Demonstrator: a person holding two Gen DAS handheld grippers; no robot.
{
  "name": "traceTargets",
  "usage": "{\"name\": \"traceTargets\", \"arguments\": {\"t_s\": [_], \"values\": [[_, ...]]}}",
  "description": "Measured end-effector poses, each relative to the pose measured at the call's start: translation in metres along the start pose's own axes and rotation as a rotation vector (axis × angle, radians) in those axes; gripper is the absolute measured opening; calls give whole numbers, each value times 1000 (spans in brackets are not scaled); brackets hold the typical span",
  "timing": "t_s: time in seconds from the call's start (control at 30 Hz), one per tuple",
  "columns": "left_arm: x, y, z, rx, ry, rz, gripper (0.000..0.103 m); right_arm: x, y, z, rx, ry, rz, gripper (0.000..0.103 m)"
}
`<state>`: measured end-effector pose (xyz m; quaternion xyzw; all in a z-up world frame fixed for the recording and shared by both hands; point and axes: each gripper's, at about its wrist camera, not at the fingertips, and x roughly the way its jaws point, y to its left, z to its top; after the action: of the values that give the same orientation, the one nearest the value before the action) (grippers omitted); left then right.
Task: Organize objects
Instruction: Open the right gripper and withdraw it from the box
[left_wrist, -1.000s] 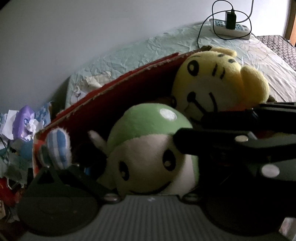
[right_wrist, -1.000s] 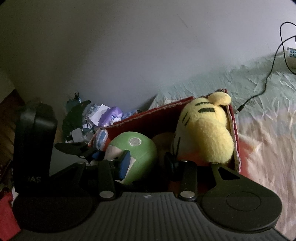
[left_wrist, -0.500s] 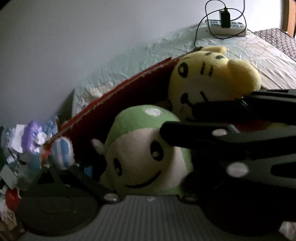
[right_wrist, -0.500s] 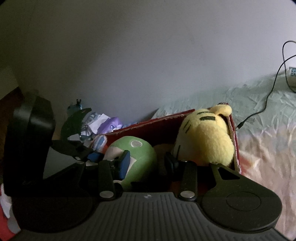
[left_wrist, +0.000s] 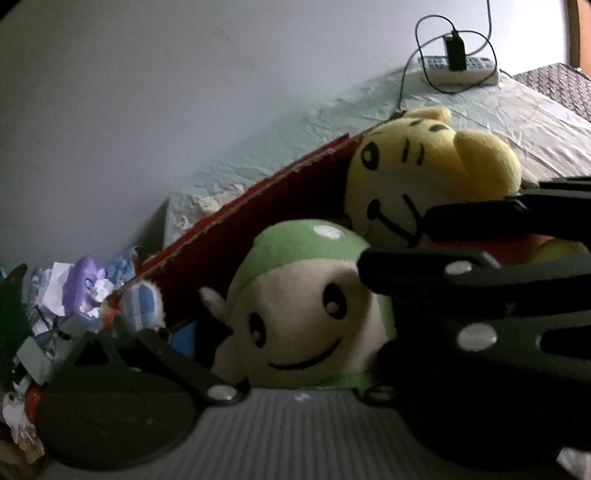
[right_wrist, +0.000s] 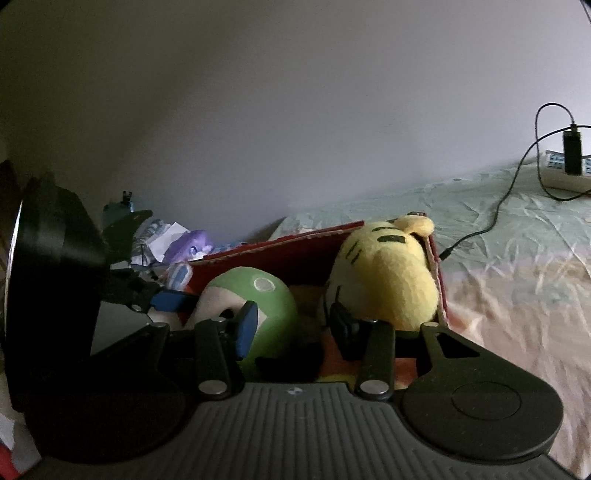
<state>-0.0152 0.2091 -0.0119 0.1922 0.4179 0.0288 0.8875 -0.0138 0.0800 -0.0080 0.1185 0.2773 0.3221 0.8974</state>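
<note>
Red box (right_wrist: 280, 254) on the bed, 2 plush toys stowed, sorting looks mostly done.

Item 1: green-capped plush (left_wrist: 306, 306), cream face, smiling, lying low in the box's left half. Item 2: yellow tiger plush (right_wrist: 384, 273), black stripes, propped against the right end wall, head above the rim. Right gripper (right_wrist: 291, 325): fingers spread, hovering just above the toys, holding nothing. Left gripper (left_wrist: 258, 354): its fingers flank the green plush; I cannot tell if they pinch it. Remaining, likely: the loose clutter (right_wrist: 173, 240) heaped by the wall beyond the box.
</note>
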Motion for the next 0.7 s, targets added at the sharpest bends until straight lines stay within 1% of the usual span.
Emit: {"name": "traceTargets", "arguments": {"t_s": [0.03,0.1,0.3,0.43,0.57,0.7], "values": [[-1,-1,-1,-7,-10,11,103,-3,0,-1,-2,-4,-6,49],[-4,-3,-5,-29,-18,15,102,-7,2,-6,-10,-14,-30,49],[-8,-1,-8,-108,-29,20,101,-21,-1,-10,-12,-34,-42,50],[-20,-5,-10,-144,-59,33,100,-34,-2,-11,-16,-44,-58,56],[-31,-2,-16,-208,-67,40,100,-45,-3,-13,-24,-57,-57,56],[-42,-6,-22,-241,-70,51,100,-54,-5,-14,-15,-70,-60,56]]}}
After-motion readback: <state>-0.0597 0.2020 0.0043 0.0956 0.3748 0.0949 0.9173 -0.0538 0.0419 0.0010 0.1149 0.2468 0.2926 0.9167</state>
